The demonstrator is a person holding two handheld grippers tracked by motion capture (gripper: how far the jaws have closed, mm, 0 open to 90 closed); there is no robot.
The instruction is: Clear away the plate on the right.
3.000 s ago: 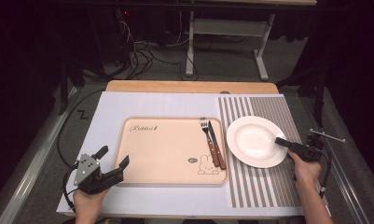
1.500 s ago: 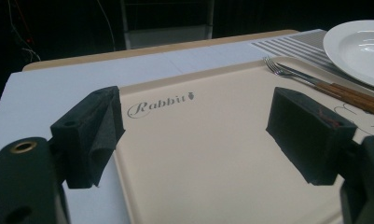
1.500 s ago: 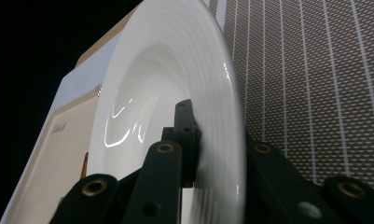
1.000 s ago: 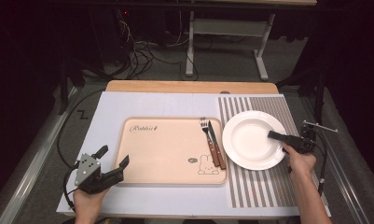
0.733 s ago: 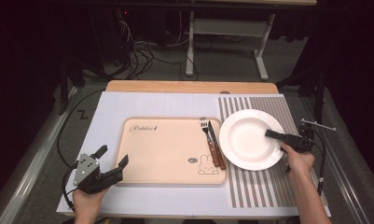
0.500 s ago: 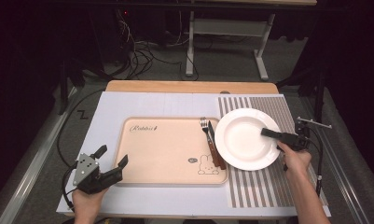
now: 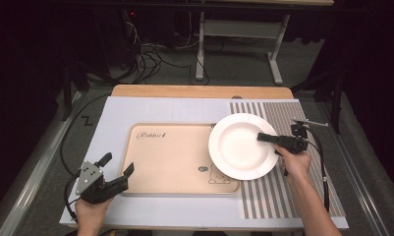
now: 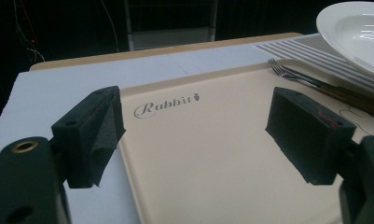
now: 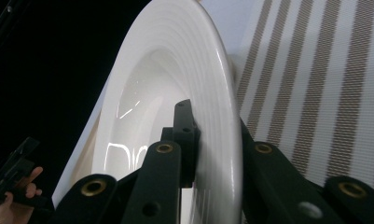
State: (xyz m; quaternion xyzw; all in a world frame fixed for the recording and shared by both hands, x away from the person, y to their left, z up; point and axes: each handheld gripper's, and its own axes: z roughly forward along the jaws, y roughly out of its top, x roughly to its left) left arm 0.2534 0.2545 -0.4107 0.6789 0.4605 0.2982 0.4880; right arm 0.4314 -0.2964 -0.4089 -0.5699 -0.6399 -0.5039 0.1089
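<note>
Over the beige plastic tray (image 7: pixel 175 157), the round white ceramic plate (image 7: pixel 241 147) sits roughly level, face up, its rim pinched by the right tool (image 7: pixel 269 138); left tool (image 7: pixel 117 169) gapes empty.

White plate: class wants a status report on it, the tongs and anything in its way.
Right tongs shut on white plate, carried over tray. Left tongs open, idle. Fork and knife beneath plate.

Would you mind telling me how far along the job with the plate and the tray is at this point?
Done: the right gripper is clamped on the rim of the white plate.
In hand: the plate is lifted and overlaps the right edge of the beige tray, above the fork and knife.
Left: setting it down, probably on the tray, and letting go. The left gripper waits open at the tray's left corner.
</note>
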